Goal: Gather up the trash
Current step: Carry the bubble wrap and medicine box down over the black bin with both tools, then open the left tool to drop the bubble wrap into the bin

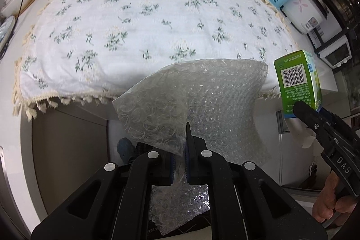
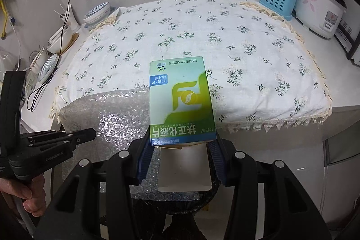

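Note:
My left gripper (image 1: 178,150) is shut on a sheet of clear bubble wrap (image 1: 202,100), held in front of the table's near edge. The bubble wrap also shows in the right wrist view (image 2: 108,118), with the left gripper (image 2: 90,134) beside it. My right gripper (image 2: 182,150) is shut on a green and white medicine box (image 2: 181,100), its open flap hanging toward the camera. The box shows at the right in the left wrist view (image 1: 297,82), with the right gripper (image 1: 310,114) below it. Both are held off the table's front edge.
A floral tablecloth (image 2: 202,48) covers the counter. At the back right stand a blue utensil holder (image 2: 277,0) and a white rice cooker (image 2: 319,8). Blue-patterned bowls (image 2: 96,12), dishes and a black cable (image 2: 65,21) are at the left.

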The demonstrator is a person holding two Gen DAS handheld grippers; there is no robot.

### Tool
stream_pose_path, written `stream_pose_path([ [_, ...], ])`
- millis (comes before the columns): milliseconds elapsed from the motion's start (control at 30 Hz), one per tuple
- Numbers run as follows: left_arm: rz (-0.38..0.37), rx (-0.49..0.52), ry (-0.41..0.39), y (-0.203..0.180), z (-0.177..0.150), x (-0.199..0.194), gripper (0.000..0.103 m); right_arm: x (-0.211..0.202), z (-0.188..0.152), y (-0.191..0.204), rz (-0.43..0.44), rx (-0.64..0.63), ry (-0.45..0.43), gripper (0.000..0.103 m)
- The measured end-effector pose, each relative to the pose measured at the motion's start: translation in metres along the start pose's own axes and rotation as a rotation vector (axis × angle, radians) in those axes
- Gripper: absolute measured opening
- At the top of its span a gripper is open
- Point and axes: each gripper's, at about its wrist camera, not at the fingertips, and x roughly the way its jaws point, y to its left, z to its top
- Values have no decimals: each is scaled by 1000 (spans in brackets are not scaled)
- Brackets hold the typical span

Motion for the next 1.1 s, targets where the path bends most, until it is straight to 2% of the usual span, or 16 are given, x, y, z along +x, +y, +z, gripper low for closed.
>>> stream_pose_path([
  [300, 54, -33, 63, 16, -34, 45, 5, 38, -46, -10, 0, 8, 94, 45],
  [533, 104, -58, 106, 28, -50, 83, 6, 68, -68, -21, 6, 31, 155, 45],
  [867, 158, -60, 136, 37, -64, 126, 6, 107, -87, -36, -22, 57, 224, 45],
  [1100, 209, -36, 177, 33, -71, 158, 8, 110, -95, -39, -32, 53, 252, 45],
])
